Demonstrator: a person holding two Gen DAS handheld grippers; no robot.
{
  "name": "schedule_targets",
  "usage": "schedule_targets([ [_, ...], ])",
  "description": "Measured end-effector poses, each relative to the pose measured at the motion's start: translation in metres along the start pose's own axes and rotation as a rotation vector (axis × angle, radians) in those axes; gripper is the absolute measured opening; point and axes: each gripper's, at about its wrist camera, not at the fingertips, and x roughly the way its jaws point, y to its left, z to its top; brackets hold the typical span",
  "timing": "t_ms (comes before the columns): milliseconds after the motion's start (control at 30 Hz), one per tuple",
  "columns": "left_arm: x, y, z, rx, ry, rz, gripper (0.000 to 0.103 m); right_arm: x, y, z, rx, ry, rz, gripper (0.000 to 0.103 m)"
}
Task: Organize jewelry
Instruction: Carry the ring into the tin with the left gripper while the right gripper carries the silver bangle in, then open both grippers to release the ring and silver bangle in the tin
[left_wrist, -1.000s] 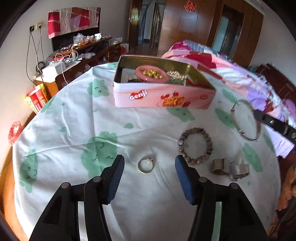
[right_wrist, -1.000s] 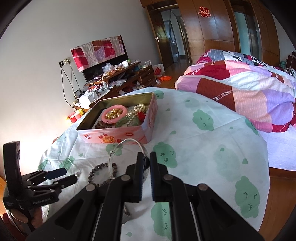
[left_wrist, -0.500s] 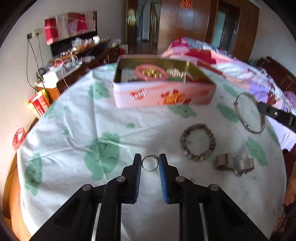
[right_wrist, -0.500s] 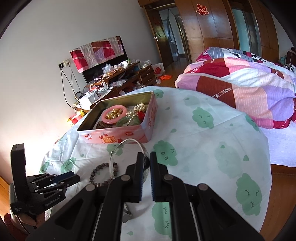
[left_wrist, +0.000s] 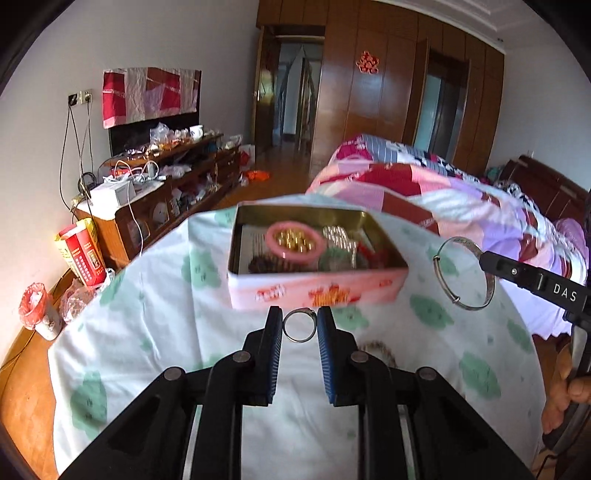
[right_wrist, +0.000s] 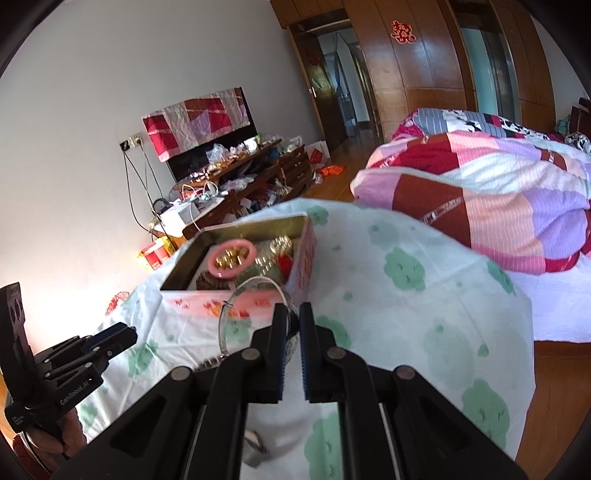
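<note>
A small gold ring (left_wrist: 300, 325) is pinched by the left hand-held gripper (left_wrist: 300, 326); a thin silver bangle (right_wrist: 255, 310), by the right hand-held gripper (right_wrist: 292, 325), marked "DAS" only in left view.

My left gripper (left_wrist: 299, 329) is raised, jaws pinched on a ring (left_wrist: 300, 329). My right gripper (right_wrist: 292, 325) clamps a bangle (right_wrist: 255, 314), level alongside.

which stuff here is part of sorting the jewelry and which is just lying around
Part of the job:
- ring, pinched in the left gripper
- silver bangle, held by the right gripper
- pink tin, already holding jewelry
- bead bracelet on the tablecloth

Just lying about:
- quilt on the bed
- cluttered sideboard
- red and yellow packet
</note>
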Motion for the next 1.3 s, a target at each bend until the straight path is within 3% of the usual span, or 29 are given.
schedule_targets([
  [367,0.045,0.011,0.043,-0.055,-0.073,-0.046,0.019,0.051,0.012,0.047,0.041,-0.018,0.075,0.010],
  [667,0.100,0.017,0.050,-0.058,-0.013,-0.021,0.019,0.126,0.006,0.053,0.098,0.074,0.090,0.010],
  [900,0.120,0.022,0.043,-0.068,0.052,0.027,0.020,0.147,0.007,0.039,0.066,0.132,0.068,0.011],
  [1033,0.125,0.024,0.040,-0.080,0.078,0.047,0.020,0.145,0.007,0.039,0.055,0.104,0.056,0.011],
  [1067,0.125,0.024,0.039,-0.079,0.077,0.053,0.021,0.143,0.005,0.039,0.053,0.102,0.057,0.012],
  [1167,0.122,0.021,0.039,-0.061,0.071,0.066,0.038,0.136,0.002,0.041,0.074,0.068,0.072,0.012],
  [1233,0.120,0.016,0.039,-0.049,0.067,0.042,0.053,0.128,-0.001,0.045,0.082,0.021,0.062,0.021],
  [1267,0.118,0.013,0.039,-0.038,0.060,0.048,0.056,0.122,-0.002,0.046,0.088,-0.010,0.045,0.040],
  [1300,0.117,0.013,0.039,-0.031,0.052,0.057,0.061,0.117,-0.004,0.047,0.095,-0.039,0.024,0.072],
])
